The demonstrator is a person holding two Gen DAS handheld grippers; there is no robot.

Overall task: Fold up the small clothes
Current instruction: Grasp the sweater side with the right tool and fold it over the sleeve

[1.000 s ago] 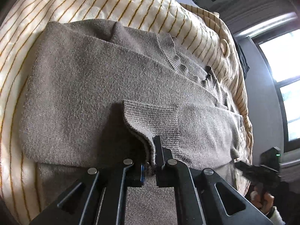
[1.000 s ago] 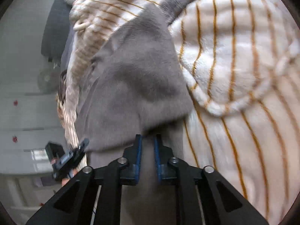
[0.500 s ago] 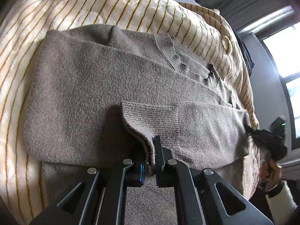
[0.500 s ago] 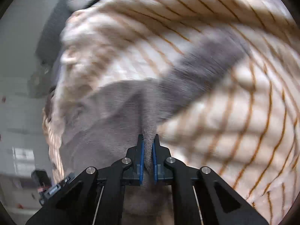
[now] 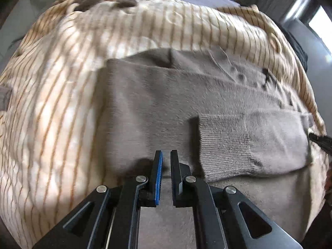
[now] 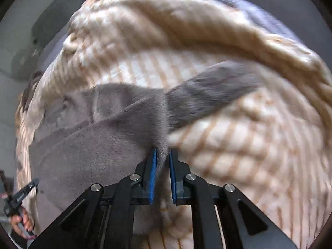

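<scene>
A small grey-brown knit sweater [image 5: 166,95] lies on a cream blanket with orange stripes [image 5: 51,114]. One sleeve with a ribbed cuff [image 5: 226,143] is folded across its body. My left gripper [image 5: 166,155] hovers just left of that cuff, its jaws a small gap apart with nothing between them. In the right wrist view the sweater [image 6: 99,145] lies to the left, and its other sleeve [image 6: 209,97] stretches out to the upper right. My right gripper [image 6: 162,155] is shut on a fold of sweater fabric at the base of that sleeve.
The striped blanket [image 6: 238,155] has a thick bunched edge [image 6: 186,20] at the back. Dark furniture and a bright window [image 5: 319,25] lie beyond. The other gripper and the person's hand [image 6: 18,213] show at the lower left of the right wrist view.
My left gripper let go of the cuff and moved left off it; the cuff now lies flat. My right gripper stayed shut on the fabric and pulled back, showing the sleeve stretched out.
</scene>
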